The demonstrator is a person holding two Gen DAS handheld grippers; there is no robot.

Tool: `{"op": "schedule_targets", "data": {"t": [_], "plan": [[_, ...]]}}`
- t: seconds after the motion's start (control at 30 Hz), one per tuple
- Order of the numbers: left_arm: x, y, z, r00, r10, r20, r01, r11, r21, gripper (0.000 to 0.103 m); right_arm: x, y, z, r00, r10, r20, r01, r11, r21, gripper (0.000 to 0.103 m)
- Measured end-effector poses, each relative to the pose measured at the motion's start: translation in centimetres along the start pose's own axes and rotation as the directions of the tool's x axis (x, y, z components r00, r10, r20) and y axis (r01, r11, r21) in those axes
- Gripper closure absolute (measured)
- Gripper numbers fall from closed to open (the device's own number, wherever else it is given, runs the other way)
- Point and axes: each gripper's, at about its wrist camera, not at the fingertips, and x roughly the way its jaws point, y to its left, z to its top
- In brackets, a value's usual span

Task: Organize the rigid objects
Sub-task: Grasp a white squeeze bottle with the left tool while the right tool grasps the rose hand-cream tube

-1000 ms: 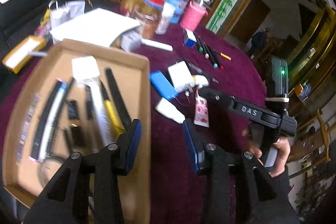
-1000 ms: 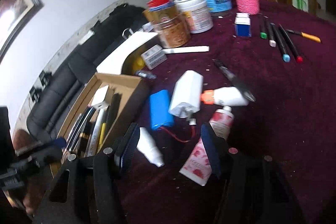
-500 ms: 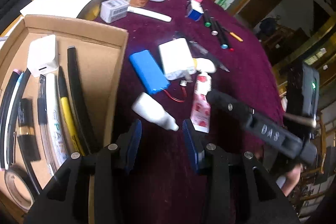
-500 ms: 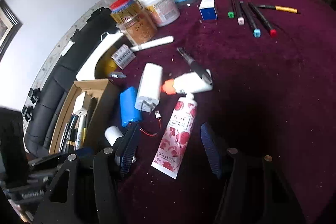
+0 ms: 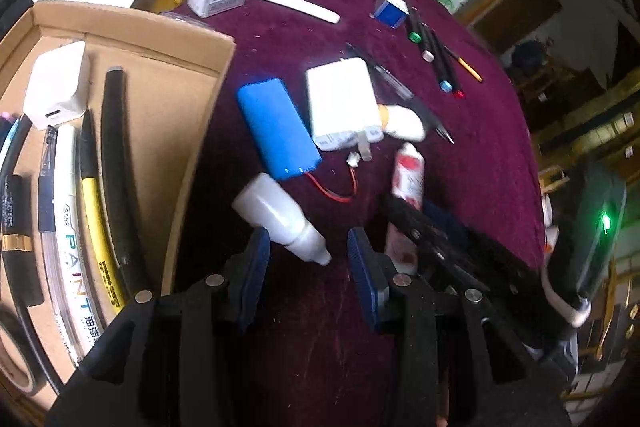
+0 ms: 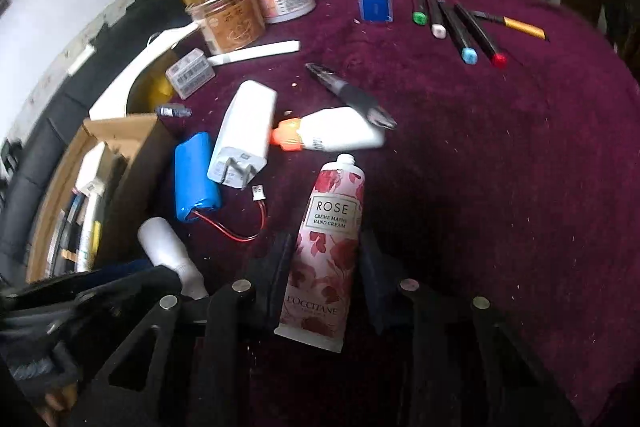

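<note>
Right gripper point(image 6: 324, 259) is closing, jaws either side of the rose hand cream tube point(image 6: 328, 247); the left pad appears to touch it, the right pad stands just clear. Tube lies flat on the maroon tablecloth point(image 6: 500, 187), cap pointing away. Left gripper point(image 5: 308, 259) is partly open, unloaded, with the tip of a white dropper bottle point(image 5: 280, 215) between its pads without contact. Just beyond lie a blue battery pack point(image 5: 278, 129) and white charger point(image 5: 342, 103). Cardboard tray point(image 5: 192, 131) of pens sits at left.
</note>
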Motion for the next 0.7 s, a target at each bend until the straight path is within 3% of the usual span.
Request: {"op": "schedule_targets", "data": {"t": [0.13, 0.23, 0.3, 0.37, 0.53, 0.7], "plan": [[0.8, -0.2, 0.8, 0.996, 0.085, 0.007, -0.085, 0.996, -0.020, 0.065, -0.3, -0.2, 0.0, 1.000, 0.013, -0.004, -0.013, 1.000, 0.018, 0.073], [1.6, -1.1, 1.4, 0.983, 0.185, 0.002, -0.185, 0.983, -0.004, 0.065, -0.2, -0.3, 0.1, 1.000, 0.025, -0.003, -0.025, 0.999, 0.032, 0.073], [2.5, -2.0, 1.5, 0.965, 0.263, 0.015, -0.263, 0.962, 0.068, 0.069, -0.3, -0.3, 0.1, 0.999, 0.034, -0.004, -0.034, 0.999, 0.041, 0.073], [2.8, -2.7, 0.5, 0.955, 0.296, 0.035, -0.298, 0.944, 0.140, 0.076, -0.3, -0.5, 0.1, 0.999, 0.039, -0.004, -0.039, 0.998, 0.043, 0.073], [1.4, -2.3, -2.2, 0.976, 0.214, 0.034, -0.216, 0.953, 0.210, 0.080, -0.1, -0.1, 0.1, 1.000, 0.030, 0.009, -0.030, 0.999, 0.019, 0.072], [0.5, -1.7, -4.0, 0.991, 0.127, 0.046, -0.134, 0.967, 0.215, 0.080, 0.1, 0.8, 0.0, 0.999, -0.013, 0.032, 0.014, 1.000, -0.024, 0.072]]}}
